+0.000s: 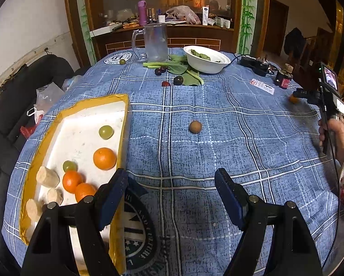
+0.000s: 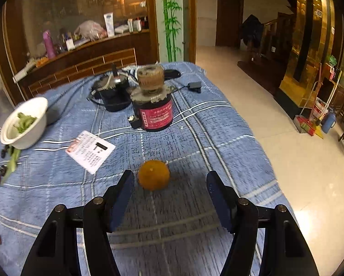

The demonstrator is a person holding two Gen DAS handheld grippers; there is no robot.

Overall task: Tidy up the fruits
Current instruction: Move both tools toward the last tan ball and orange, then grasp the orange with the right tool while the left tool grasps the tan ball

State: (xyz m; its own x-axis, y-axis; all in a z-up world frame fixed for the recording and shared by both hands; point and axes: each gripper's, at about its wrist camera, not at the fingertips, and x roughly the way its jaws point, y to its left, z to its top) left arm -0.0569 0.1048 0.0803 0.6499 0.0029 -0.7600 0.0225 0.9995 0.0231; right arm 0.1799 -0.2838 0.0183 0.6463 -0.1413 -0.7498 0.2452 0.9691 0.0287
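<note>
Yellow-rimmed white foam tray (image 1: 57,124) sits at the left of the blue plaid-clothed surface (image 1: 217,161). It holds three round orange tangerines (image 1: 104,158), two green grapes (image 1: 106,132) and pale cut chunks (image 1: 47,176). My left claw (image 1: 171,185) is spread wide and holds nothing; its left finger overlaps the tray's right rim. A small brown round fruit (image 1: 195,127) lies on the cloth ahead of it, well apart. My right claw (image 2: 170,185) is also wide open and empty, with a dull orange tangerine (image 2: 154,174) on the cloth just beyond its tips, nearer the left finger.
</note>
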